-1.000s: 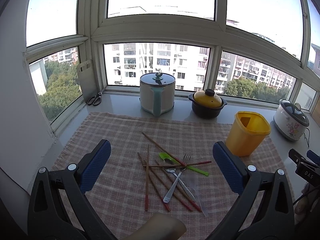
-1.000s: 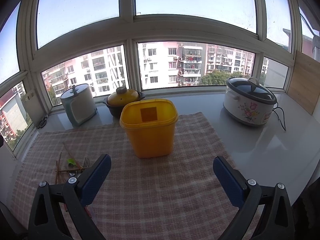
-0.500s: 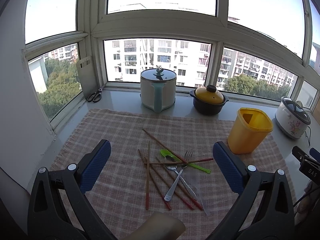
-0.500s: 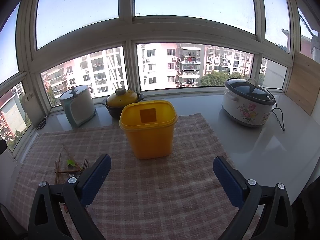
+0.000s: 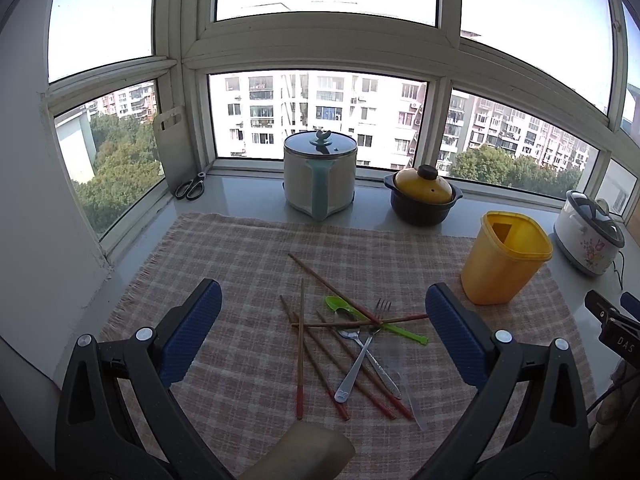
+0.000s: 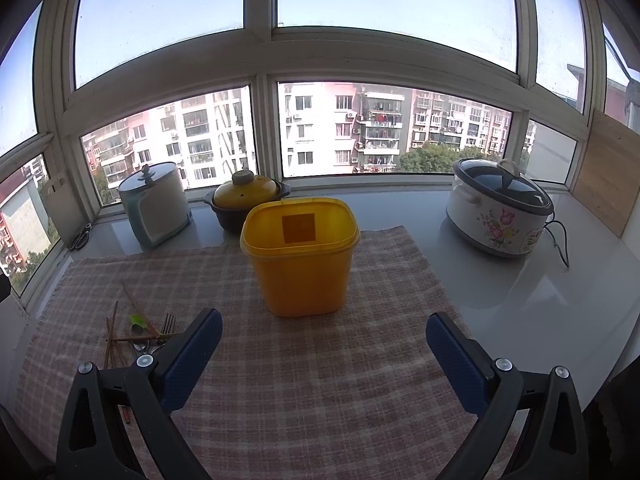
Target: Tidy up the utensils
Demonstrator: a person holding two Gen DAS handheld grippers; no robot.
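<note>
While both tongs [image 5: 323, 335] [image 6: 323, 346] gape empty, the right's arm hides part of the utensil pile [image 6: 136, 334].

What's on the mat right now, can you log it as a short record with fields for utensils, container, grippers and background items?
utensils: loose pile of chopsticks, metal fork, metal spoon, green plastic spoon, crossing one another on the checked mat
container: yellow bin, upright, open top, right of the pile
left hand-held gripper: open, above the pile
right hand-held gripper: open, facing the bin
background: lidded pot, yellow-lidded casserole, floral cooker, scissors
</note>
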